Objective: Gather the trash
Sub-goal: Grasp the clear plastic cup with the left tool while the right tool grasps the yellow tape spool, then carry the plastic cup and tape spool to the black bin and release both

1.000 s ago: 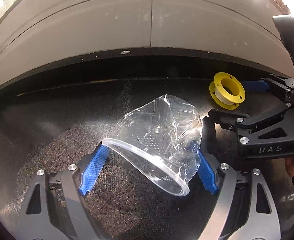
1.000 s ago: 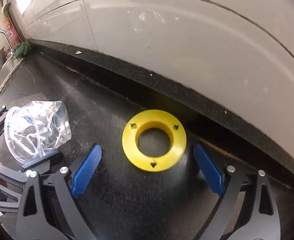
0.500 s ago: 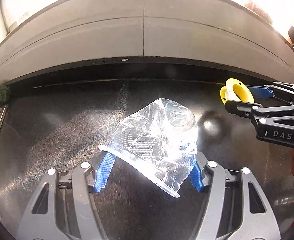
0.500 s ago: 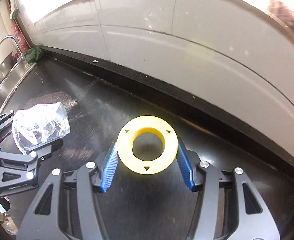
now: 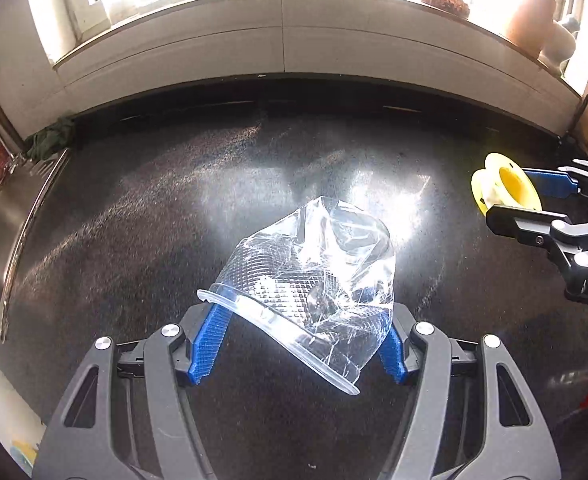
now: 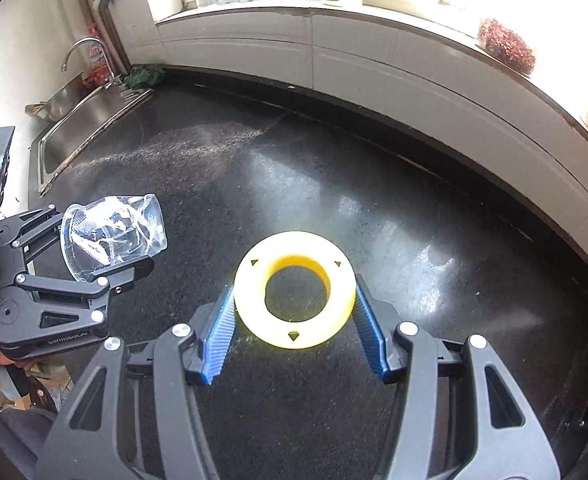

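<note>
Left wrist view is showing the sink [image 5: 2, 232] lying at the far left edge, its basin cut off by the frame so its contents cannot be told. Next comes the left claw [image 5: 298, 340], whose blue pads [image 5: 208, 344] are pressing on both sides of a crushed clear cup [image 5: 310, 280]. That cup is tilting with its rim toward the camera and its base away, held above the dark counter [image 5: 134, 220], and nothing is showing inside it but creased plastic. At the far right the right claw [image 5: 534, 196] is reaching in from the side, clamping a yellow spool [image 5: 502, 192] seen edge-on, with a pale band of tape around its core.

Right wrist view is giving the reverse angle. At far left the left claw [image 6: 106, 248] is appearing from outside, its dark fingers closing over and under the cup [image 6: 112, 236]. Behind it the sink [image 6: 78, 124] is showing more fully, with a curved tap [image 6: 82, 50] and a green cloth [image 6: 146, 74] at its far corner; the basin's bottom is hidden. In the middle the right claw [image 6: 294, 320] is gripping the spool [image 6: 294, 304] flat-on between its blue pads [image 6: 220, 336], so the counter [image 6: 414, 220] is showing through the central hole. Small black triangles are marking the spool's face, a detail missing from the other view. A red-brown scrubber [image 6: 504, 46] is sitting on the sill at right.
</note>
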A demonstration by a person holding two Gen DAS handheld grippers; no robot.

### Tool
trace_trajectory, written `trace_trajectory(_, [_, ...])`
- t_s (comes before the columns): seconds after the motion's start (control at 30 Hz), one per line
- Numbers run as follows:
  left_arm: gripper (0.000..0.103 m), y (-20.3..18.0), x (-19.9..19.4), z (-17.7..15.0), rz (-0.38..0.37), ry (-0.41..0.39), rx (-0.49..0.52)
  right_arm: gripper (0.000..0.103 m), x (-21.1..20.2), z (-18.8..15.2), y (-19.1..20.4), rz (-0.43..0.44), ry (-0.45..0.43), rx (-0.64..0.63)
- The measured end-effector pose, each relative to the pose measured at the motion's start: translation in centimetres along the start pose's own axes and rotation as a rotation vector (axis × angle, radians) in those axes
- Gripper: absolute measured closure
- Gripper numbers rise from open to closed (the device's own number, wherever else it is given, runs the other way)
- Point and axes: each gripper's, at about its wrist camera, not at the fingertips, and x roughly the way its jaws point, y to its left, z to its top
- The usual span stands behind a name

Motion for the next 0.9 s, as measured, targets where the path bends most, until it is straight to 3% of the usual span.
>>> trace_trajectory(0.27, [0.039, 0.9, -5.4, -3.4, 0.045, -0.047, -0.074, 0.048, -2.5, -1.5, 3.2, 0.024, -0.022, -0.049])
trace_trajectory(0.47, [0.039, 5.4, -8.5, -7.5, 0.120, -0.061, -0.197, 0.048, -2.9, -0.7, 8.9, 0.134, -0.024, -0.145])
trace_trajectory(0.63, [0.039, 10.8, -11.5, -12.6, 0.227, -0.056, -0.337, 0.048, -2.0, 0.2, 17.1, 0.276, -0.006, -0.280])
trace_trajectory(0.9, [0.039, 19.2, -15.8, -23.6, 0.387, 0.003, -0.611, 0.048, -0.2, 0.2, 32.8, 0.504, 0.081, -0.509])
